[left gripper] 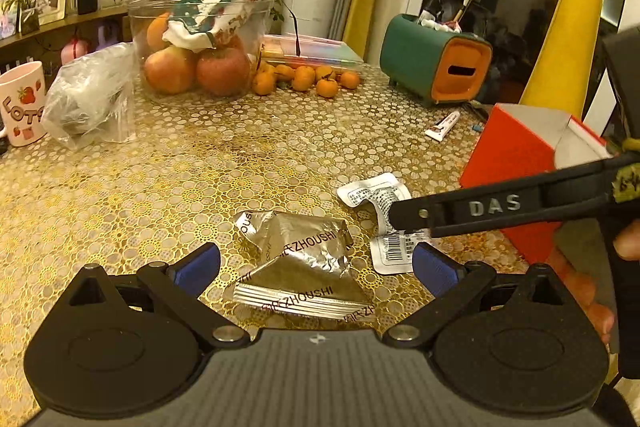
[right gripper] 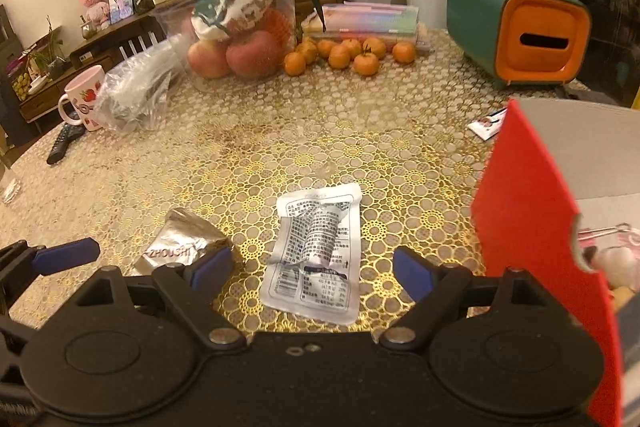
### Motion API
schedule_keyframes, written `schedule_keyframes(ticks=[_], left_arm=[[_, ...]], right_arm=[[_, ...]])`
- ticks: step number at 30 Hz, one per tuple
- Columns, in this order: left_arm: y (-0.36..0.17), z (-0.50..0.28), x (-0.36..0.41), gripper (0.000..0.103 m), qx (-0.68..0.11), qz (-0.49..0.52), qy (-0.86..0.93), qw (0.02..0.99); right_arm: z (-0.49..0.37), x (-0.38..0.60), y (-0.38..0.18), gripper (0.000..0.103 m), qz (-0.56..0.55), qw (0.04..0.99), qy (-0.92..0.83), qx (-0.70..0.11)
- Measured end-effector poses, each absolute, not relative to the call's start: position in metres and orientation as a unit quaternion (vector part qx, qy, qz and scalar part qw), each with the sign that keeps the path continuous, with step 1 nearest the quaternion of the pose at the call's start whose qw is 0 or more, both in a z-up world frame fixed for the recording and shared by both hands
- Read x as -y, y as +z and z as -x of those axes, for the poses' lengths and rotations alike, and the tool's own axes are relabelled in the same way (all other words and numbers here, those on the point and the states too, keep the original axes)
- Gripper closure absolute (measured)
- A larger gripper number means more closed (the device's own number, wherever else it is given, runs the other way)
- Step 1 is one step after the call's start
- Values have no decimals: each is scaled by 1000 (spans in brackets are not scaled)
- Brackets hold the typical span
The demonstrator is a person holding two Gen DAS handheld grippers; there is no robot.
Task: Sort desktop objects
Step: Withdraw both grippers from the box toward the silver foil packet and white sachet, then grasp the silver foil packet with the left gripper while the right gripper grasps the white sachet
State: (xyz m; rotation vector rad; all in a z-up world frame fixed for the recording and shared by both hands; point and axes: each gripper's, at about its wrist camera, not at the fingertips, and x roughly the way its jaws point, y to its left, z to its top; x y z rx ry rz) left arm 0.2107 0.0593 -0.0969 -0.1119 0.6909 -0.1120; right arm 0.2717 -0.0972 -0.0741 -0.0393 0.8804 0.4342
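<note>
Left gripper stands nearest, its blue pads spread wide, nothing pinched; the crumpled silver foil packet marked ZHOUSHI lies on the table between and just beyond the two pads, not touched by either. Right gripper likewise spread wide and empty; the white printed sachet lies flat on the table in line with its gap, torn and curled at the middle. In the right wrist view the foil packet sits just left of the sachet, with one pad of the left gripper showing at the left edge. In the left wrist view a black finger of the right gripper, marked DAS, reaches in from the right over the sachet. Red box stands open just right of the sachet. Gold flower-pattern tablecloth covers the table. Farther right, a small white tube. Far side, left to right: pink mug, clear plastic bag, clear fruit bowl with apples, loose tangerines, green-and-orange holder.
</note>
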Motion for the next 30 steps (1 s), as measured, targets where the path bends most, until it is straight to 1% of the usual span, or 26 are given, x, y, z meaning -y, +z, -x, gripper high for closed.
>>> schedule_keyframes(ticks=[11, 16, 19, 21, 22, 23, 28, 30], left_arm=[[-113, -232, -56, 1, -350, 35, -47, 935], [-116, -234, -58, 2, -344, 36, -38, 937], [-117, -235, -58, 10, -345, 34, -44, 937], [-119, -237, -57, 15, -348, 31, -44, 936], [-120, -238, -57, 21, -349, 30, -45, 935], [-120, -239, -56, 27, -350, 30, -45, 935], [-123, -240, -57, 44, -355, 31, -46, 933], [-124, -241, -57, 44, -356, 34, -46, 933]], right_arm=[[-298, 90, -96, 18, 23, 875, 188, -446], [-304, 89, -105, 22, 22, 870, 184, -457], [-305, 87, -107, 21, 24, 870, 184, -456], [-305, 85, -107, 23, 28, 871, 185, -454], [-305, 84, -107, 24, 29, 872, 184, -454], [-306, 83, -107, 26, 31, 872, 182, -453], [-304, 80, -107, 36, 38, 874, 183, -449], [-303, 80, -106, 41, 39, 875, 180, -448]])
